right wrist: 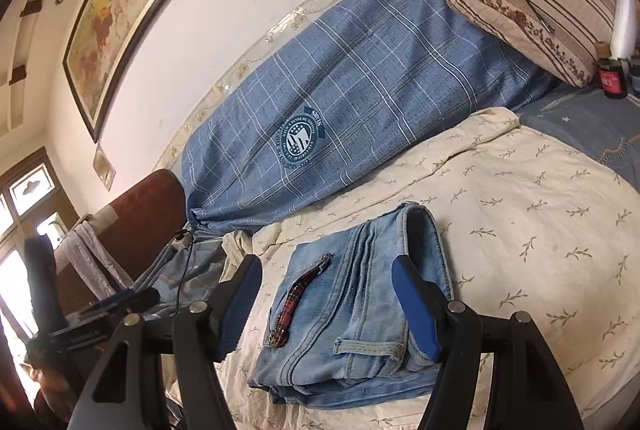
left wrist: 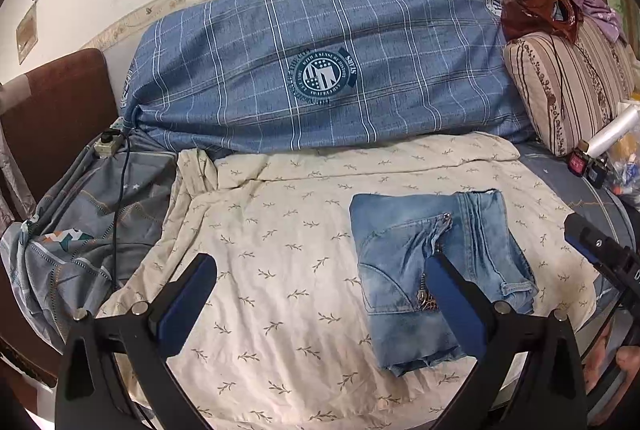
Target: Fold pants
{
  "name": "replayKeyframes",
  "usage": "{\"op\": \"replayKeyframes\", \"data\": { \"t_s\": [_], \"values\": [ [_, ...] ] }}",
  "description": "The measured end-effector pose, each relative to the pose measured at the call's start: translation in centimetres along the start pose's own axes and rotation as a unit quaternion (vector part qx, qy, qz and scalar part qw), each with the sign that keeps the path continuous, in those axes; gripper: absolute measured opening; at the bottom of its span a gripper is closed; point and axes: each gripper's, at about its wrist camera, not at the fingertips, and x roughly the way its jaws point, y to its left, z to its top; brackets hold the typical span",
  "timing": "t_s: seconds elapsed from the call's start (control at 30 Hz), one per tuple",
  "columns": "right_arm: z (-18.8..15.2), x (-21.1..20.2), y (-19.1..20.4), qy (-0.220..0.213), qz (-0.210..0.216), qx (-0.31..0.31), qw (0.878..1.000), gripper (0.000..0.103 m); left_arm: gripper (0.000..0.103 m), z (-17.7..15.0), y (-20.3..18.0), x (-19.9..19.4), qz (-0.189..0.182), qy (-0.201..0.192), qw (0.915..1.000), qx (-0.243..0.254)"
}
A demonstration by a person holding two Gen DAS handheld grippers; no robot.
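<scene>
Light blue jeans (left wrist: 408, 262) lie folded into a compact rectangle on a cream leaf-print sheet (left wrist: 280, 230). My left gripper (left wrist: 320, 294) is open and empty, hovering above the sheet to the left of the jeans, its right finger (left wrist: 456, 306) over the jeans' near part. In the right wrist view the jeans (right wrist: 352, 318) lie right below my right gripper (right wrist: 328, 294), which is open and empty with its fingers spread over the stack. The right gripper's body (left wrist: 604, 254) shows at the right edge of the left wrist view.
A big blue plaid bundle (left wrist: 320, 70) lies along the wall behind the sheet. A striped cushion (left wrist: 568, 82) with a brown bag (left wrist: 536, 2) sits at the right. Grey bedding (left wrist: 80, 230), a power strip (left wrist: 108, 142) and a cable lie at the left. Small bottles (right wrist: 610, 78) stand at the far right.
</scene>
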Motion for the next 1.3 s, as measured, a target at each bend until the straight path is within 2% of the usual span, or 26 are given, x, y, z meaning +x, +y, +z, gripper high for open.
{"op": "replayKeyframes", "data": {
  "t_s": [0.53,1.3],
  "values": [
    [0.3,0.3,-1.0,0.006,-0.006,0.021,1.000,0.071,0.103,-1.8,-0.6,4.0,-0.005,0.047,0.9989,0.006],
    [0.0,2.6,-2.5,0.055,-0.048,0.021,0.997,0.071,0.103,-3.1,-0.8,9.2,-0.020,0.096,0.9952,0.004]
  ]
}}
